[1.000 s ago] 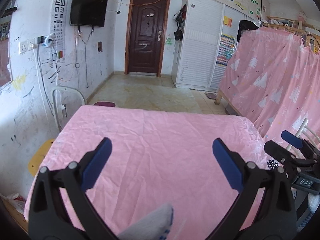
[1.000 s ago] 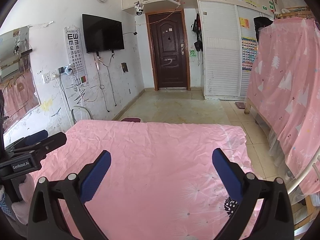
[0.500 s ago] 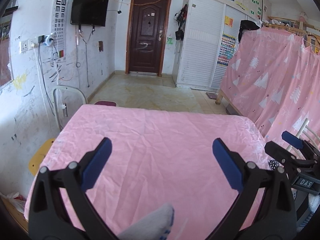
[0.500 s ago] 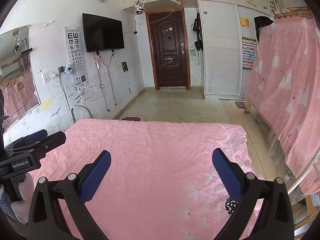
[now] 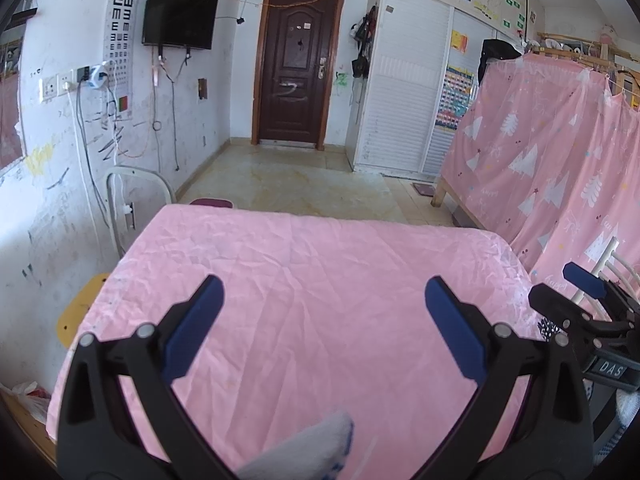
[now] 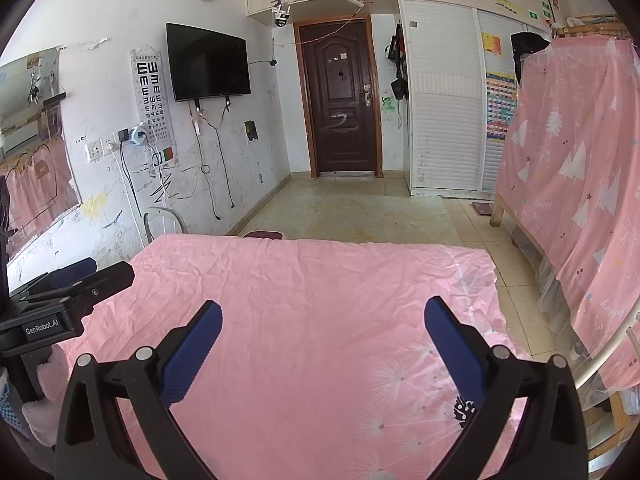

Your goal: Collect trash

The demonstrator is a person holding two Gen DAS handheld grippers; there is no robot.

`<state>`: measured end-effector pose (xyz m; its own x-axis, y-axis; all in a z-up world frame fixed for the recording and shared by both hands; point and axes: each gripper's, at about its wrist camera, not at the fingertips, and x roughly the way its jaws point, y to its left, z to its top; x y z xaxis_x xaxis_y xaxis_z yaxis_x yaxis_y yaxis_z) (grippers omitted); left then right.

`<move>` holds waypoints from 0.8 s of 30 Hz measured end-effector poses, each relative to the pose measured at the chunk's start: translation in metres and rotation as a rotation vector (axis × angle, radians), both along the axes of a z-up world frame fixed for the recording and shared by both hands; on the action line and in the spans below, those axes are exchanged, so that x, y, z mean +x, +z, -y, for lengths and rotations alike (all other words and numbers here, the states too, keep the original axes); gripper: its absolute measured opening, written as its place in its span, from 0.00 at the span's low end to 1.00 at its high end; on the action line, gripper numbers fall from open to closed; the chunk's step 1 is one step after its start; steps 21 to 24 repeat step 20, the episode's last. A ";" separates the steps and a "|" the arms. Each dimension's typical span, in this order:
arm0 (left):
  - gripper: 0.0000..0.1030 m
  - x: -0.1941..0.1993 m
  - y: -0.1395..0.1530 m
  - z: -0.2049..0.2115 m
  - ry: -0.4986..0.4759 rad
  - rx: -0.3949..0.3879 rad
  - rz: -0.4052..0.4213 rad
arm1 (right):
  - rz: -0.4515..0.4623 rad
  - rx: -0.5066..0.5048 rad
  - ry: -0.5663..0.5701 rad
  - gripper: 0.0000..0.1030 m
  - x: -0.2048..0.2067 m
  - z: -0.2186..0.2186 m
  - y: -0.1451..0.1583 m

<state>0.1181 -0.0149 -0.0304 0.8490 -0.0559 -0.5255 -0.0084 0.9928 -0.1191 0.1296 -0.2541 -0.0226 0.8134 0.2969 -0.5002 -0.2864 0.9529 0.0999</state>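
Nothing moved since earlier frames. Left hand-held gripper (image 5: 320,312) released, empty, above pink-covered surface (image 5: 304,280). Right hand-held gripper (image 6: 320,332) released, empty; seen at 3 o'clock in left view. Trash nowhere visible.

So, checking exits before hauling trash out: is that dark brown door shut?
Shut: the dark brown wooden door sits flush in its frame, no gap showing.
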 end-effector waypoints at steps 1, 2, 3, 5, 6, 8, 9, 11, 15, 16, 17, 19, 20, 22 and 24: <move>0.94 0.000 -0.001 0.000 0.001 0.000 0.000 | 0.000 0.000 0.000 0.89 0.000 0.000 0.001; 0.94 -0.001 -0.002 0.000 0.001 0.000 0.000 | -0.001 0.000 -0.001 0.89 0.000 0.000 0.001; 0.94 0.000 -0.002 0.001 0.000 0.001 -0.001 | -0.001 0.000 0.000 0.89 0.000 0.000 0.001; 0.94 0.000 -0.002 0.000 -0.001 0.001 -0.001 | -0.001 0.000 -0.001 0.89 0.000 0.000 0.001; 0.94 0.000 -0.001 0.001 -0.001 0.001 -0.001 | -0.001 0.000 0.000 0.89 0.000 0.000 0.001; 0.94 0.000 -0.003 0.001 -0.001 -0.001 -0.002 | -0.002 0.000 0.000 0.89 0.000 -0.001 0.001; 0.94 0.000 -0.002 0.002 -0.001 0.000 -0.002 | -0.003 -0.001 0.001 0.89 0.000 -0.001 0.001; 0.94 0.000 -0.003 0.001 0.000 0.001 -0.002 | -0.004 -0.002 0.001 0.89 0.000 -0.001 0.000; 0.94 -0.001 -0.004 0.003 0.001 -0.003 -0.006 | -0.005 -0.004 0.004 0.89 0.001 -0.001 0.000; 0.94 -0.001 -0.004 0.004 0.002 -0.005 -0.006 | -0.005 -0.004 0.004 0.89 0.001 -0.001 0.000; 0.94 -0.001 -0.004 0.004 0.003 -0.006 -0.007 | -0.006 -0.005 0.005 0.89 0.001 -0.001 0.000; 0.94 -0.001 -0.004 0.003 0.006 -0.006 -0.008 | -0.007 -0.008 0.007 0.89 0.001 -0.002 0.000; 0.94 -0.002 -0.005 0.003 0.007 -0.006 -0.009 | -0.007 -0.011 0.007 0.89 0.001 -0.003 0.000; 0.94 -0.002 -0.005 0.003 0.007 -0.006 -0.009 | -0.007 -0.011 0.007 0.89 0.001 -0.003 0.000; 0.94 -0.002 -0.005 0.003 0.007 -0.006 -0.009 | -0.007 -0.011 0.007 0.89 0.001 -0.003 0.000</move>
